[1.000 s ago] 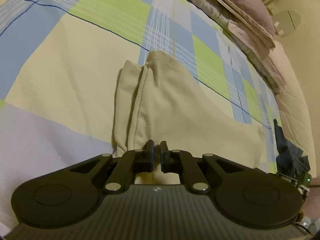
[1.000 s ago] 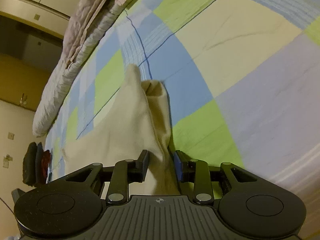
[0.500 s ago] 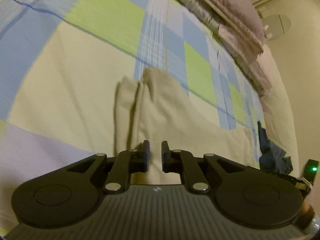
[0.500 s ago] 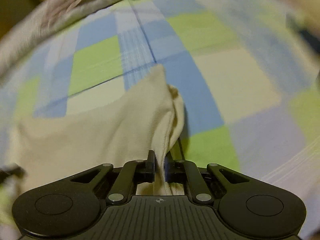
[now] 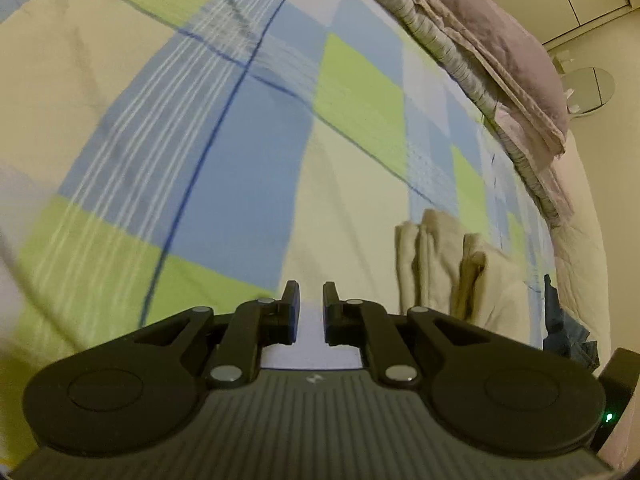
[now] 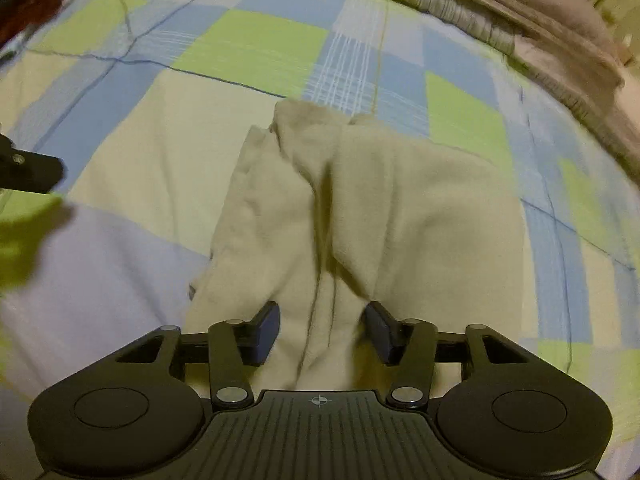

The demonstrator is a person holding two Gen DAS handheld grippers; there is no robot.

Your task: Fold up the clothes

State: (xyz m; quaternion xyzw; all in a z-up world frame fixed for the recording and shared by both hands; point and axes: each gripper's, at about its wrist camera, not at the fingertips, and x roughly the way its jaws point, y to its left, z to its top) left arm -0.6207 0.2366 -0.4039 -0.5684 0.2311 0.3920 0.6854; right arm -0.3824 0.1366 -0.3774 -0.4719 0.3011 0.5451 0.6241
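Ahead of me the bed (image 5: pixel 224 168) spreads wide under its checked sheet (image 6: pixel 256 44) of blue, green and cream squares, and most of that surface lies bare to the left of the clothing. Along the far edge a rumpled mauve quilt (image 5: pixel 504 52) is heaped in a long ridge. On the right of the left view the mattress edge curves away, with a small dark blue cloth (image 5: pixel 568 332) bunched near it. A pale wall and a round whitish disc (image 5: pixel 592 90) stand beyond.

My task piece, the cream garment (image 6: pixel 380 208), lies on the sheet with its long axis running away from my right hand toward the quilt. Its far end is narrower and bunched, reaching the blue striped square, and a deep crease runs lengthwise down its middle. In the left view the same garment sits off to the right, well apart from that tool.

My left hand-held gripper (image 5: pixel 311 316) hangs over bare sheet with its jaws nearly together, only a narrow slit between them, and nothing in them. My right hand-held gripper (image 6: pixel 320 332) has just been opening; its jaws stand well apart, with the near folds of the garment between them. The blue pads (image 6: pixel 266 332) do not press on the cloth, so nothing is gripped.
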